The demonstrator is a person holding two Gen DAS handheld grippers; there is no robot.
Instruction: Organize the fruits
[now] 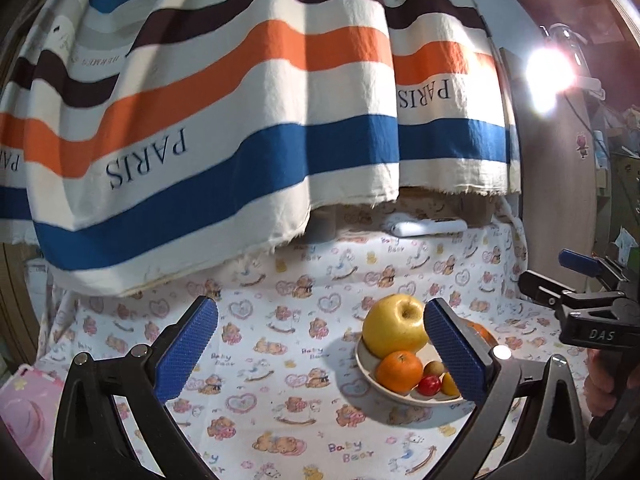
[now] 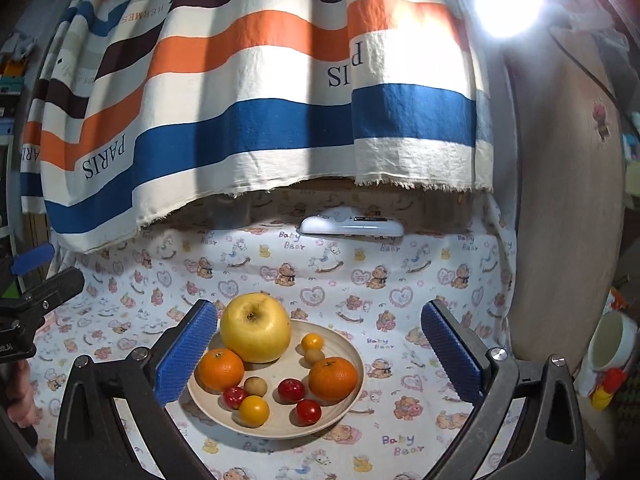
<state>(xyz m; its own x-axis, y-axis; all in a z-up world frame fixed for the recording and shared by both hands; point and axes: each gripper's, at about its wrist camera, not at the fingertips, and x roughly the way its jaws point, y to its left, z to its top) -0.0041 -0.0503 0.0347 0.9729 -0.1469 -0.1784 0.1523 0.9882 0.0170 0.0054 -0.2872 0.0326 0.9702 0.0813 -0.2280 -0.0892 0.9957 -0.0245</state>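
Note:
A beige plate [image 2: 352, 354] on the bear-print cloth holds a big yellow apple [image 2: 255, 328], two oranges [image 2: 221, 369] [image 2: 333, 377], several small red, yellow and brown fruits such as a red one [image 2: 291, 389]. My right gripper [image 2: 318, 354] is open and empty, its fingers either side of the plate above it. My left gripper [image 1: 320, 354] is open and empty, left of the plate [image 1: 366, 364]; its right finger [image 1: 454, 354] hides part of the plate. The apple [image 1: 394, 330] and an orange [image 1: 399, 371] show there too.
A striped "PARIS" cloth [image 2: 256, 92] hangs over the back. A white device [image 2: 352, 226] lies at the back of the table. A mug [image 2: 610, 346] stands at the right beside a wooden panel [image 2: 568, 200]. A bright lamp [image 2: 508, 2] glares upper right. A pink item [image 1: 22, 408] lies at the left.

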